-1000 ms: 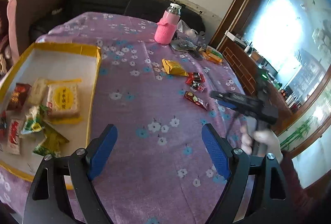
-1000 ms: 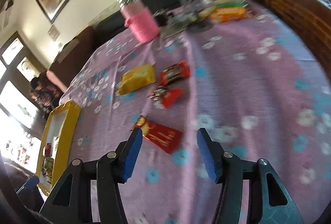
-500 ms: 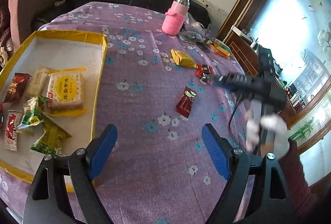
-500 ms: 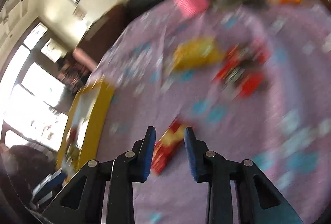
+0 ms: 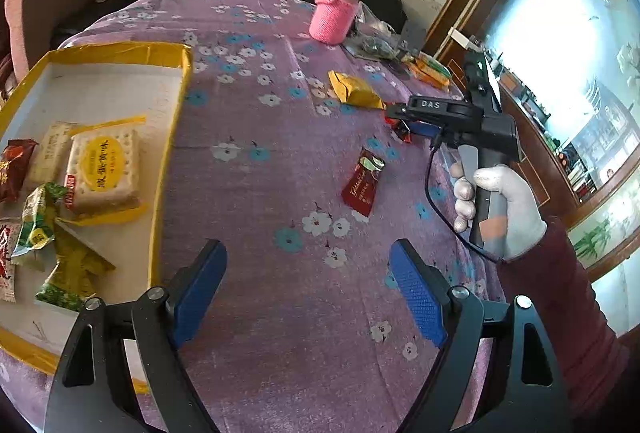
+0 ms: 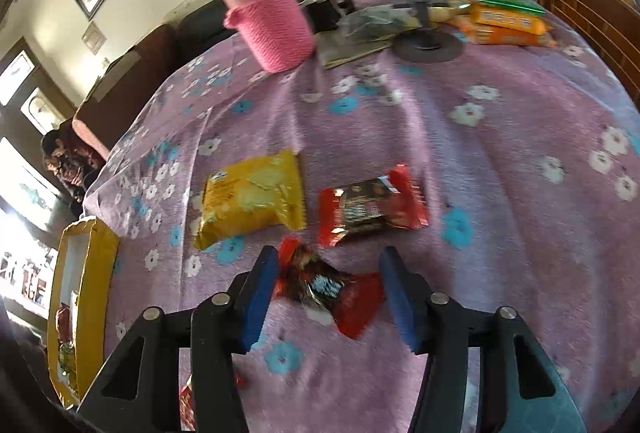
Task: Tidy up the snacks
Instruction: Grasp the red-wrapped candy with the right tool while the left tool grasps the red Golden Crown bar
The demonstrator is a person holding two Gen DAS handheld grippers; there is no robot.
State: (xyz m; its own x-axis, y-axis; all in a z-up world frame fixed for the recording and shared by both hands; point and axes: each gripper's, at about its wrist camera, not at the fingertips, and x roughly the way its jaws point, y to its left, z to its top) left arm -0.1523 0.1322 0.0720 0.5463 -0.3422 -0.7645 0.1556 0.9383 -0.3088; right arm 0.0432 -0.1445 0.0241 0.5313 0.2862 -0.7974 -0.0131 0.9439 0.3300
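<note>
My right gripper (image 6: 328, 285) is open, its blue pads on either side of a small red and dark candy wrapper (image 6: 320, 285) lying on the purple floral cloth. Beyond it lie a yellow snack pack (image 6: 252, 197) and a red snack pack (image 6: 372, 207). In the left wrist view my left gripper (image 5: 308, 285) is open and empty above the cloth, next to the yellow-rimmed box (image 5: 168, 137) that holds several snacks. A dark red packet (image 5: 362, 183) lies on the cloth ahead of it, and the right gripper (image 5: 404, 121) hovers by the candy beyond.
A pink sleeved bottle (image 6: 268, 13) stands at the back of the table. Orange packs (image 6: 508, 23), a grey phone stand (image 6: 420, 5) and a clear bag (image 6: 368, 23) sit at the back right. A wooden cabinet (image 5: 532, 121) runs along the right edge.
My right gripper moved the dark red packet toward the box and let go of it, then opened and went back to straddle the small red candy. The left gripper stayed open.
</note>
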